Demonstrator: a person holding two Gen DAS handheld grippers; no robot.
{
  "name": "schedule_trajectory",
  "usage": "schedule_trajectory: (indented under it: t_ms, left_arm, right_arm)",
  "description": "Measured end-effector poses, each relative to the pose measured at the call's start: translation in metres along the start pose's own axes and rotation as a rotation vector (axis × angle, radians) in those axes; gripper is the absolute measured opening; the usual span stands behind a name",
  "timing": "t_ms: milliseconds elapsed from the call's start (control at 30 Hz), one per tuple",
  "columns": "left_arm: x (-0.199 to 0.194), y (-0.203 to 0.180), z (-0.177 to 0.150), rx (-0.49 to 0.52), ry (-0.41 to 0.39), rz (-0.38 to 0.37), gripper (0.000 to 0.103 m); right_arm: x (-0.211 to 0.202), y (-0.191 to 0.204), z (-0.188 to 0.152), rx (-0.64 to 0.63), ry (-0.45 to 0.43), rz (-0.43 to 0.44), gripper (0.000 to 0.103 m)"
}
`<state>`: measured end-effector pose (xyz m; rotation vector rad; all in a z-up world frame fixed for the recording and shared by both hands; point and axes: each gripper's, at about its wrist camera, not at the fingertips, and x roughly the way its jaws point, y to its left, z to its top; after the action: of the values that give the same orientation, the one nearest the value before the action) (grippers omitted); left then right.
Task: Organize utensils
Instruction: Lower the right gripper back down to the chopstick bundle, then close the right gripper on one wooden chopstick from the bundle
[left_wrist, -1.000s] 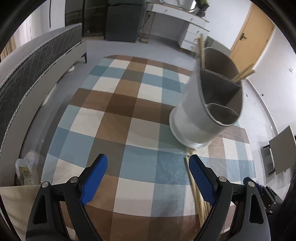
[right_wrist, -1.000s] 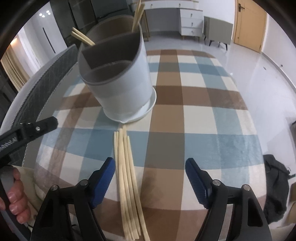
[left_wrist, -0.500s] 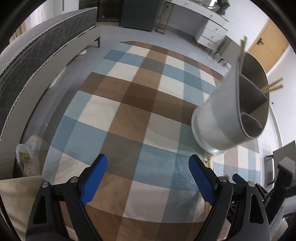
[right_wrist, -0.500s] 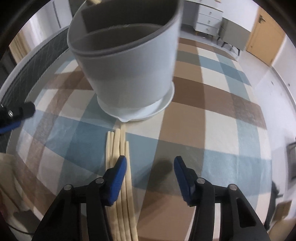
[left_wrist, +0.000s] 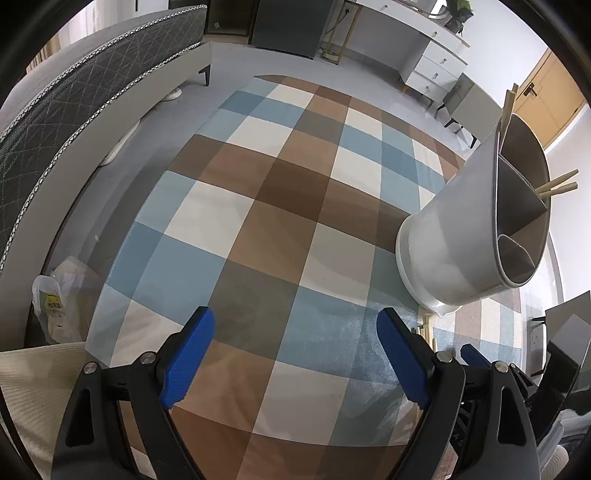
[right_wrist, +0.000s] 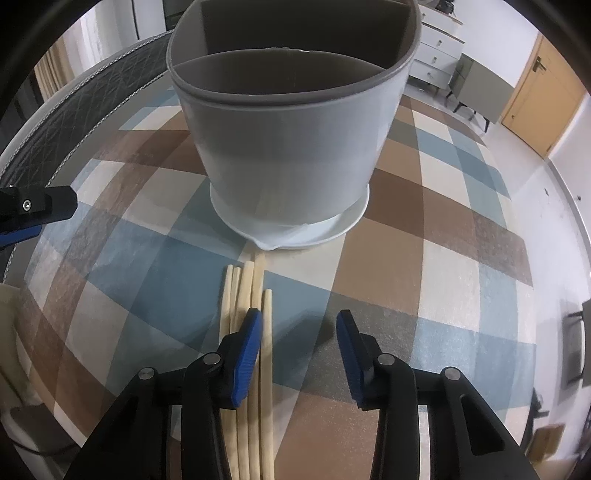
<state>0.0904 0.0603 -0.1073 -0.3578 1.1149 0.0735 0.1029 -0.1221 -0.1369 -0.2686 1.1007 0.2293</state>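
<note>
- While the right gripper (right_wrist: 299, 332) hangs low at the bottom of its own view, its jaws are closing and stand at a middling gap; one chopstick of the bundle lies just inside the left blue pad, the rest run under or left of that pad, and nothing is pinched yet.
- The chopsticks (right_wrist: 251, 295), pale and thin, lie side by side on the checked tablecloth (right_wrist: 443, 266) at lower centre, tips pointing up the frame toward the holder.
- They look light, stiff and smooth, so they would probably roll or slip under a loose pinch; a firm hold across the shafts, near the middle of their length, seems the safest grip, taking one or two at a time.
- Just beyond their tips stands the utensil holder (right_wrist: 291, 147), a grey divided tub on a white saucer base, filling the upper centre.
- In the left view, the left gripper (left_wrist: 295, 347) stands wide and empty at the bottom, over bare cloth.
- Farther off, at the right edge, the same holder already carries several chopsticks, their ends poking above its rim.
</note>
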Motion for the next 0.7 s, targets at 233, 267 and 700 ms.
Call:
schedule_trajectory:
  t_ms: [233, 267, 700]
  left_arm:
    - [0.001, 0.004, 0.000, -0.015, 0.011, 0.002, 0.086]
    - [0.001, 0.005, -0.001, -0.016, 0.011, 0.003, 0.086]
    - [-0.009, -0.005, -0.008, 0.058, -0.022, 0.026, 0.086]
  right_arm:
    - [0.002, 0.004, 0.001, -0.008, 0.002, -0.025, 0.033]
    - [0.001, 0.005, 0.000, -0.011, 0.000, -0.026, 0.032]
    - [0.003, 0.004, 0.003, 0.006, -0.015, 0.034, 0.004]
